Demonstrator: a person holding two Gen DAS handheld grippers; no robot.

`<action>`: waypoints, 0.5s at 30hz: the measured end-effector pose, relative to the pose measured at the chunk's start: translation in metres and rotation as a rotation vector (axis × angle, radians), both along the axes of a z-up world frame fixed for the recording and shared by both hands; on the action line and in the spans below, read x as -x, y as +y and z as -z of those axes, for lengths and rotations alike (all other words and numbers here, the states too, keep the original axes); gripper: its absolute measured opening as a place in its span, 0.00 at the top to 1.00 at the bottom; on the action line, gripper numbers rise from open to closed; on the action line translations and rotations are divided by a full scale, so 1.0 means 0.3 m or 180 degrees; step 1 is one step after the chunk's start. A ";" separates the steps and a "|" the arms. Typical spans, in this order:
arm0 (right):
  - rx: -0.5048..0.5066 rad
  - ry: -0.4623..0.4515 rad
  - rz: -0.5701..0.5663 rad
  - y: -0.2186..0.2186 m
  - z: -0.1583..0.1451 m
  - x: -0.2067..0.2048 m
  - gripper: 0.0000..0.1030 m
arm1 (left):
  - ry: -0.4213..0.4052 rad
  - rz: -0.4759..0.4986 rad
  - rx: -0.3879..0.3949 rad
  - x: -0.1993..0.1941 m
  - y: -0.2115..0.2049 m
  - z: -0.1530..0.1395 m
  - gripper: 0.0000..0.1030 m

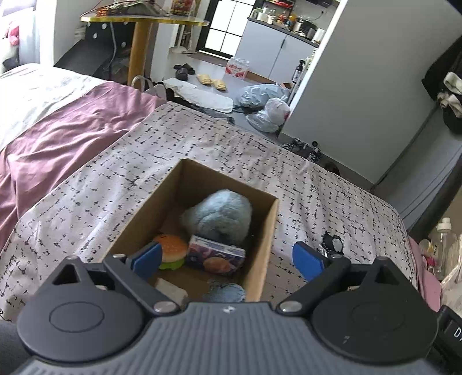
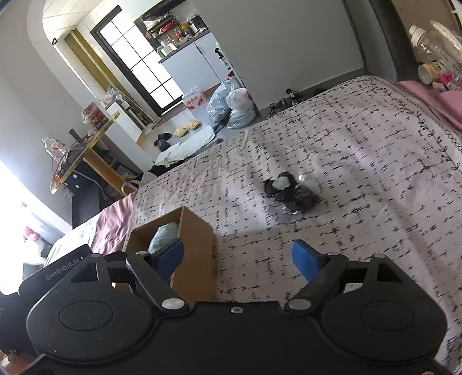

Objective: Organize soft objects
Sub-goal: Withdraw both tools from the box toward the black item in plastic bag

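Note:
An open cardboard box (image 1: 261, 248) stands on the patterned bedspread. Inside lie a fluffy pale blue plush (image 1: 222, 216), a toy burger (image 1: 171, 249), a purple packet (image 1: 215, 256) and another blue-grey soft piece (image 1: 226, 292) at the near end. My left gripper (image 1: 226, 259) hovers over the box, open, with nothing between its blue pads. In the right wrist view the same box (image 2: 193, 251) sits at lower left. A small black and white soft toy (image 2: 290, 189) lies alone on the bedspread ahead. My right gripper (image 2: 238, 259) is open and empty, short of that toy.
A mauve sheet (image 1: 57, 135) covers the bed left of the box. The bed's far edge drops to a floor with plastic bags (image 1: 267, 106) and slippers (image 1: 212, 80). Bottles (image 2: 433, 43) stand by the bed at the right. A yellow table (image 1: 144, 20) stands beyond.

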State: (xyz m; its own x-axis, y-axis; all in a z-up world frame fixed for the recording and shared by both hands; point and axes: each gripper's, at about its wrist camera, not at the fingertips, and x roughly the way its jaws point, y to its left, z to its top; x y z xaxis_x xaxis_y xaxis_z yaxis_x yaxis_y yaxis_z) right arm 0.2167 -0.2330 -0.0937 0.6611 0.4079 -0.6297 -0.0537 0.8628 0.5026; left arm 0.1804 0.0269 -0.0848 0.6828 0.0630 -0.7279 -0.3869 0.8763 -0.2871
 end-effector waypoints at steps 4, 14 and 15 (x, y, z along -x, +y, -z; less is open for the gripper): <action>0.0014 -0.0006 0.0011 -0.051 0.011 -0.008 0.20 | 0.0004 0.0084 -0.0060 -0.016 -0.051 -0.005 0.04; -0.0049 0.0053 0.0107 -0.179 0.082 -0.053 0.21 | 0.0073 0.0244 -0.0183 -0.078 -0.169 0.014 0.02; -0.0065 0.0050 0.0111 -0.190 0.090 -0.063 0.21 | 0.0093 0.0275 -0.0199 -0.089 -0.183 0.018 0.02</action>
